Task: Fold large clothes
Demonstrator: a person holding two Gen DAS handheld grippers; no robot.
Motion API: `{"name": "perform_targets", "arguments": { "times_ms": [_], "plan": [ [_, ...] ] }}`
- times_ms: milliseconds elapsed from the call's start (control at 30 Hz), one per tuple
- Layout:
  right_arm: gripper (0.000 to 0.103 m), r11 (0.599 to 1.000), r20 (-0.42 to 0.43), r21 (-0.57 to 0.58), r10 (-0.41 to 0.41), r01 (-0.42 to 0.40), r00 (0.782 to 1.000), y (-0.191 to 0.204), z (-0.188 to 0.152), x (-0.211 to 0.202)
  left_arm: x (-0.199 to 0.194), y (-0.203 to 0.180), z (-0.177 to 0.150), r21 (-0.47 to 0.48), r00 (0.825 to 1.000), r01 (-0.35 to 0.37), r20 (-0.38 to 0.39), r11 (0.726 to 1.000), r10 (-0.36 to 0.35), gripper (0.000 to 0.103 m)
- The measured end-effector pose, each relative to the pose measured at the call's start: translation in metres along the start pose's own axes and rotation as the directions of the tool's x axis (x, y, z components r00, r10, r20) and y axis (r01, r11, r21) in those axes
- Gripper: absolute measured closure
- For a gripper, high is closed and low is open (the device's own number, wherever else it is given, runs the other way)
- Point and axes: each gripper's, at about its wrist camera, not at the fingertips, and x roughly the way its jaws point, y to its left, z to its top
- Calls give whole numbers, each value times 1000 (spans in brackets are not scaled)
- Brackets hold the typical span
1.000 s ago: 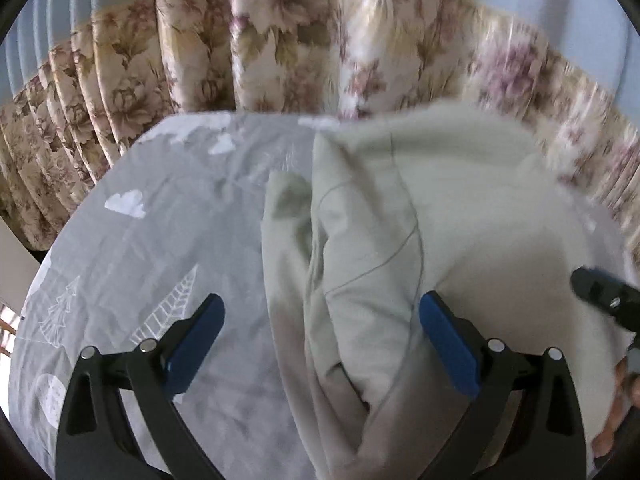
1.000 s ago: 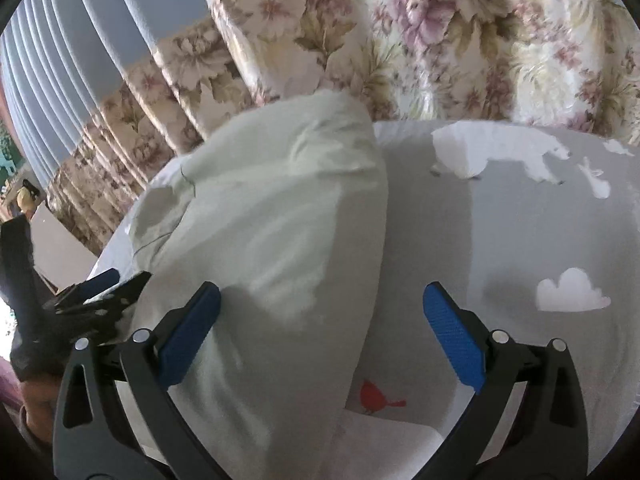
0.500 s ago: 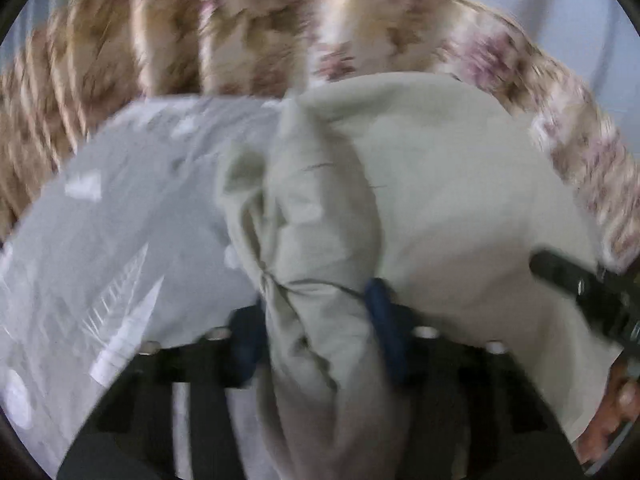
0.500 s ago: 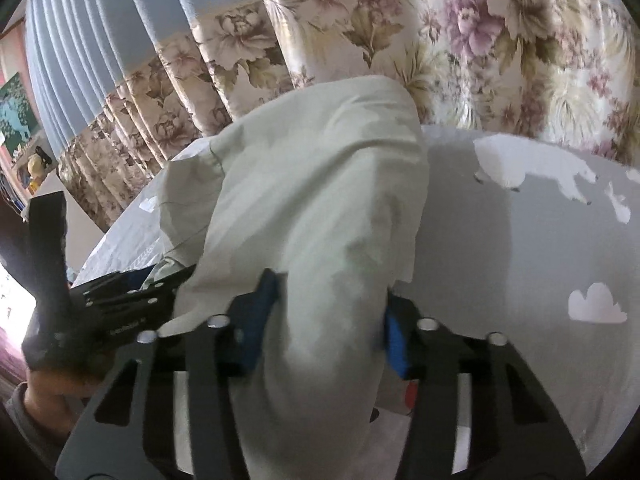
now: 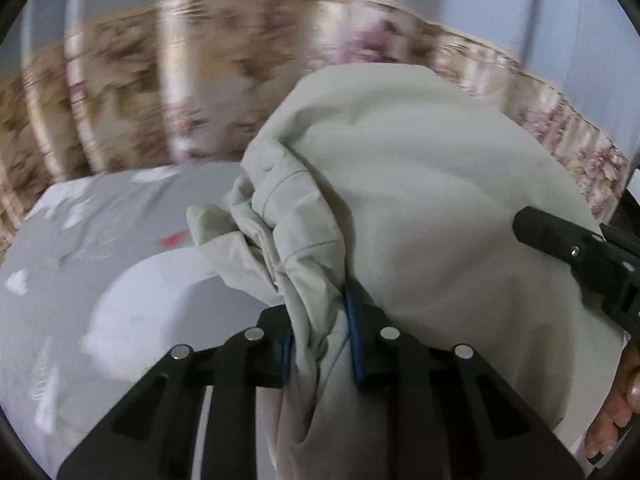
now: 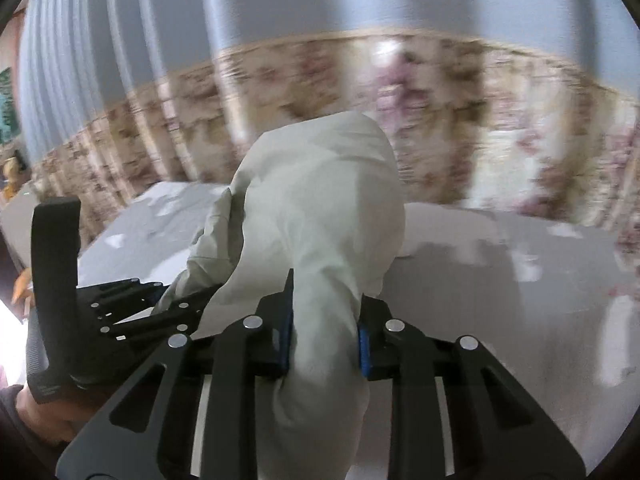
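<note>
Now both claws pinch pale green garment [image 5: 420,208], lifted above gray bed sheet [image 5: 100,248]. Left claw [image 5: 320,344] squeezes bunched edge; right claw [image 6: 326,332] squeezes other edge. Step looks like carrying edge over for fold. Next: lay it down flat, even, then let go.

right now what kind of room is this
Most likely a bedroom. The pale green garment is lifted over a grey bedsheet printed with white clouds and a red bird, and floor-length floral curtains hang close behind the bed.
</note>
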Motion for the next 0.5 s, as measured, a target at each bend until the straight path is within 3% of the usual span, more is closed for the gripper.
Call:
{"name": "perform_targets", "arguments": {
  "times_ms": [100,200,333,367,500],
  "plan": [
    [78,996,4,14,-90,90,996,-44,-6,-10,23,-33,3,11,999,37,-14,999,-37,79],
    [74,992,-46,38,-119,120,992,-85,-24,-4,32,-51,-4,32,1000,-8,-15,999,8,64],
    [55,992,-57,61,-110,114,992,-96,-45,-5,31,-37,-16,-11,998,-53,-34,999,53,33],
    [48,990,-46,75,-112,116,993,-96,-48,-8,29,-30,-18,-31,997,-66,-34,997,65,31],
    [43,991,-30,52,-124,125,992,-83,-56,-12,20,-20,-26,-51,996,-83,-29,995,82,26]
  ]
}}
